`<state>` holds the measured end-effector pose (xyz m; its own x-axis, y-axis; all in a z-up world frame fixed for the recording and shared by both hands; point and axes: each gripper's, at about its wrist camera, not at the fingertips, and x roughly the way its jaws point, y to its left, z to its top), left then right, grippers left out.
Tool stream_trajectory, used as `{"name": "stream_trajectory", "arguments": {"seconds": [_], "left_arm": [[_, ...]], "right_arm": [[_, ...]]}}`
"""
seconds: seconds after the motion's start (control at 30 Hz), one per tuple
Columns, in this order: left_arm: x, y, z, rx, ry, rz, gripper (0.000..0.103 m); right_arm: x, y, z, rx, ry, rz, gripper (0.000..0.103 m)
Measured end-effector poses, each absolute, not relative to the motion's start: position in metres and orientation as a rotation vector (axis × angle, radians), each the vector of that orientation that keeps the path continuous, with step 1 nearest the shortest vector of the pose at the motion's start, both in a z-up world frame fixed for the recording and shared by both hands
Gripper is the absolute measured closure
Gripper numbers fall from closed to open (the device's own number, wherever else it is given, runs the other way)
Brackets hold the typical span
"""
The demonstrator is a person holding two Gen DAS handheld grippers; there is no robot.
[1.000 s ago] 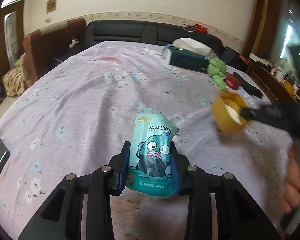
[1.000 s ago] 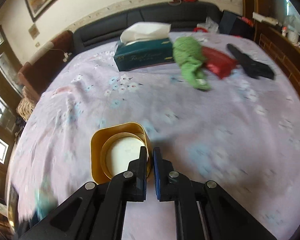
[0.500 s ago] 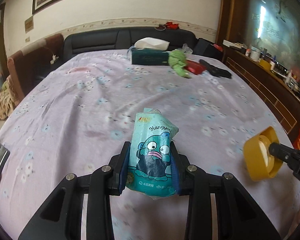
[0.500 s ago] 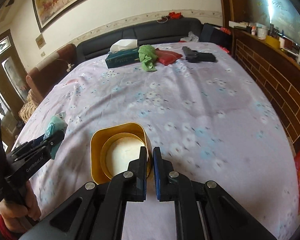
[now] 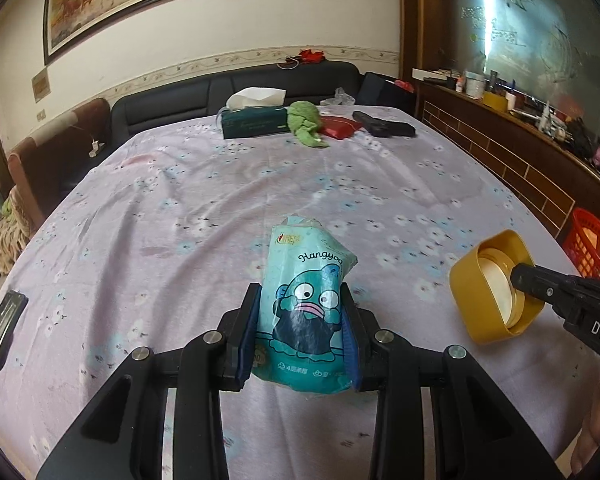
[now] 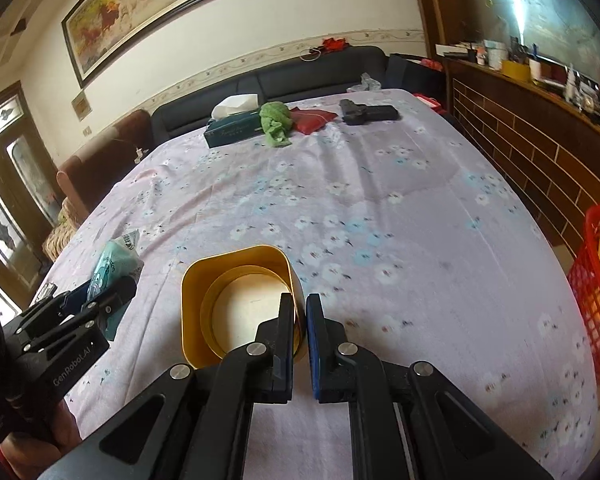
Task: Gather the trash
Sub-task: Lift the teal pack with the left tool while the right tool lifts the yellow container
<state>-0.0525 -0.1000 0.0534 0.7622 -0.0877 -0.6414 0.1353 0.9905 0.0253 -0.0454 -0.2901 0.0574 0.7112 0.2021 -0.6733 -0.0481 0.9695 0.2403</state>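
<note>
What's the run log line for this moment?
left gripper: shut on tissue pack | right gripper: shut on gold lid wall | both over bed | red basket: right edge

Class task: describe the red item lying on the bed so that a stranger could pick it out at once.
Start at the black sofa behind the bed, then drop to the row of things along the bed's far edge. The red pouch lies between the green cloth and the black object, the only red thing there.

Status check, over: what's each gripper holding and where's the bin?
Left gripper shut on teal tissue pack. Right gripper shut on yellow cap wall. Red basket off the bed's right edge. Path looks clear.
</note>
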Motion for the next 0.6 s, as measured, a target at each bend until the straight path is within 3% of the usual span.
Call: {"name": "stream_trajectory", "arguments": {"seconds": [0.6], "left_arm": [[-0.092,-0.136,0.054,0.141,0.66,-0.128,0.069]], "right_arm": [[-0.09,-0.316,0.058,0.254,0.725,0.104,0.096]]}}
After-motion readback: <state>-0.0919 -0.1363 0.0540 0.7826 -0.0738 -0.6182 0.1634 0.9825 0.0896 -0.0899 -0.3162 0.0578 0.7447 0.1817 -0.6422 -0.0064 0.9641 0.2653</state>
